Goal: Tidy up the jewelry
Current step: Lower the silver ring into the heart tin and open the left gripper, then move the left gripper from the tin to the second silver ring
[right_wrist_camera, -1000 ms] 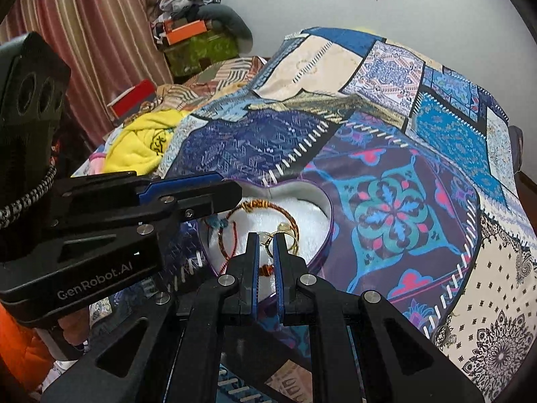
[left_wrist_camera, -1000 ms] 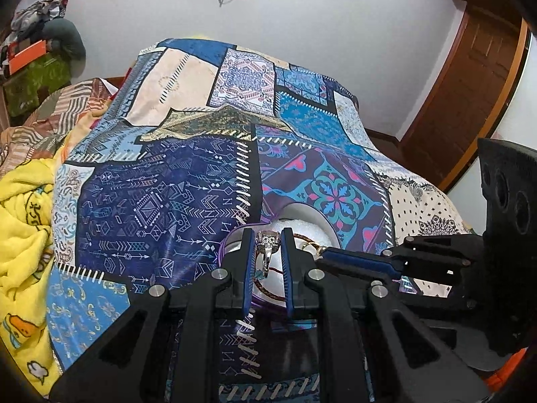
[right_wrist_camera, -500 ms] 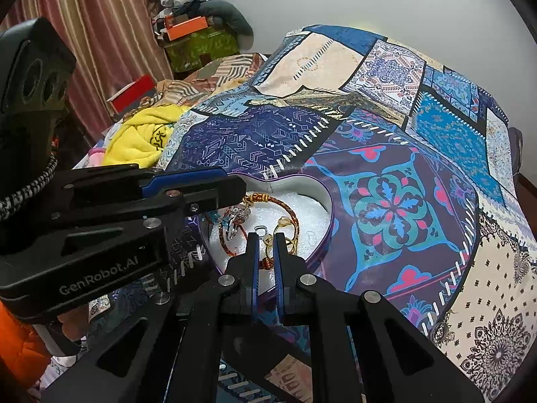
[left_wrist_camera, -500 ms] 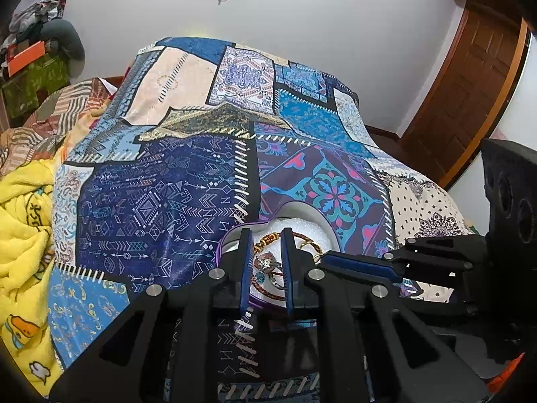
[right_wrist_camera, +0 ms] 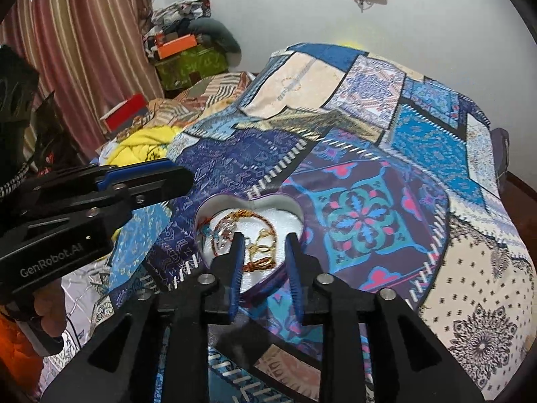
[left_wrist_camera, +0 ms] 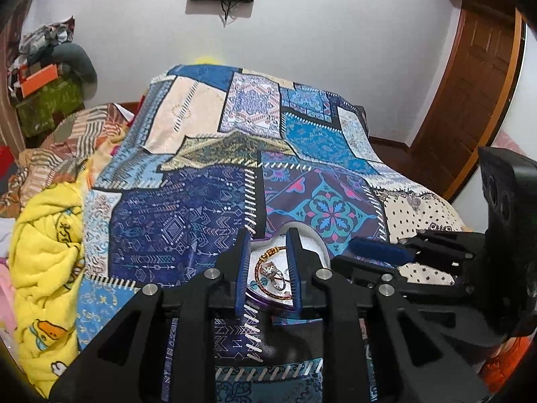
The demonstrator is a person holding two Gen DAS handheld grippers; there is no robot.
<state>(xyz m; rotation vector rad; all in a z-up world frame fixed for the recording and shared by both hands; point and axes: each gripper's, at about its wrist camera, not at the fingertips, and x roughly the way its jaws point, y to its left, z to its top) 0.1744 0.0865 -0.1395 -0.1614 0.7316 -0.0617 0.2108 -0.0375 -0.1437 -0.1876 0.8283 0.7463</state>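
A heart-shaped purple tin (right_wrist_camera: pixel 295 208) with a white lining sits on the patchwork bedspread (right_wrist_camera: pixel 386 174). In it lie a brown cord bracelet (right_wrist_camera: pixel 265 221), gold pieces (right_wrist_camera: pixel 263 243) and a silver ring (left_wrist_camera: pixel 273 273). My left gripper (left_wrist_camera: pixel 268 235) is open and empty just above the tin's near side (left_wrist_camera: pixel 322 255). My right gripper (right_wrist_camera: pixel 265 240) is open and empty, its tips over the tin's near edge. Each gripper shows in the other's view, the left gripper (right_wrist_camera: pixel 147 181) to the left of the tin and the right gripper (left_wrist_camera: pixel 379 252) to its right.
A yellow blanket (left_wrist_camera: pixel 43 255) is heaped at the bed's left edge, beside striped bedding (left_wrist_camera: pixel 67 141). A green box with clutter (right_wrist_camera: pixel 191 60) and a striped curtain (right_wrist_camera: pixel 84 40) stand at the back left. A wooden door (left_wrist_camera: pixel 470 94) is at the right.
My left gripper has opened and let the silver ring drop into the tin, then drawn back. My right gripper has gone from shut to open. Both have pulled away a little.
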